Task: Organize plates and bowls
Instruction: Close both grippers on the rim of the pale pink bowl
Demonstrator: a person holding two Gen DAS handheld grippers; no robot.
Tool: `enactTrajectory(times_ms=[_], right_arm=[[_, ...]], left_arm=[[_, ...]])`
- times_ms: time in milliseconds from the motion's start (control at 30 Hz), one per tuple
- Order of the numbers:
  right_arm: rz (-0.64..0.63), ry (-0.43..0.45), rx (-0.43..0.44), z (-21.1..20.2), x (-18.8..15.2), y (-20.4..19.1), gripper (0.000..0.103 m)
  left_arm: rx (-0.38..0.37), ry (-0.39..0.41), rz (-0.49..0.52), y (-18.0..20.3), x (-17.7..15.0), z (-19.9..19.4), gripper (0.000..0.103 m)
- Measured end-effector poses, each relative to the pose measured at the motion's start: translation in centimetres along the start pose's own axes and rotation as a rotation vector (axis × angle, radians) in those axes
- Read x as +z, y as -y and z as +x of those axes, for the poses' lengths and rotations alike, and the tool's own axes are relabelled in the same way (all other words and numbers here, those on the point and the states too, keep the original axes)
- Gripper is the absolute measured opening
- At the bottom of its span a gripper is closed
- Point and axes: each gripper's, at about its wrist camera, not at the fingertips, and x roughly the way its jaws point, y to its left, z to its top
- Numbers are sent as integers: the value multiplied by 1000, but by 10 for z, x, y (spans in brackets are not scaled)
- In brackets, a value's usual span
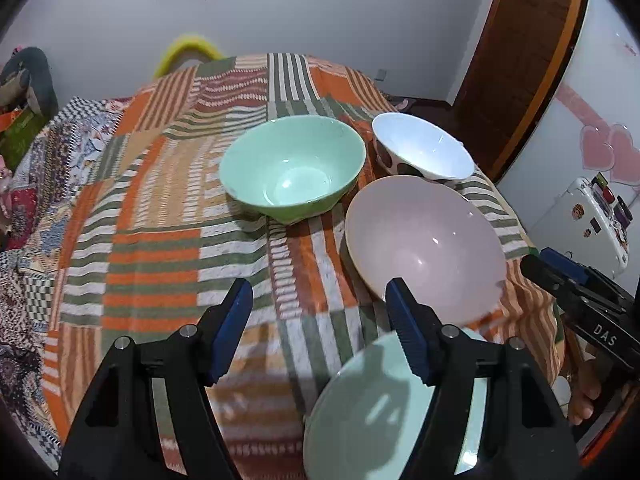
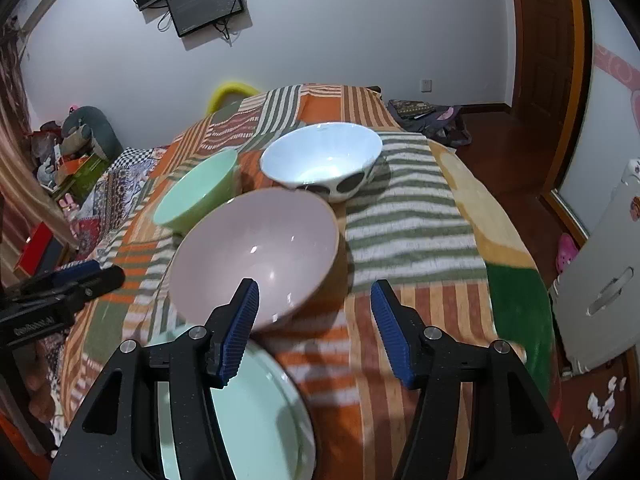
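On a striped cloth table stand a green bowl, a white bowl with dark spots and a larger pink bowl. A pale green plate lies at the near edge. My left gripper is open above the cloth, its right finger over the plate's rim and nothing between its pads. My right gripper is open too, with its left finger over the plate and the pink bowl's near rim. Each gripper shows at the edge of the other's view.
The round table's cloth drops off at the right above a wooden floor. A white fridge stands to the right. A yellow chair back rises beyond the table. Clutter lines the left wall.
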Motion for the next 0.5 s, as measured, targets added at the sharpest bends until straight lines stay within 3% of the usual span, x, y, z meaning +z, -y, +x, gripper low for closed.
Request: enactTrajectory(times_ms=[233, 500], right_arm=[[5, -19, -6, 29, 5, 2, 55], [55, -55, 27, 44, 4, 11, 53]], left_arm=[[-29, -24, 22, 8, 15, 42, 67], [-72, -65, 23, 10, 20, 71, 30]])
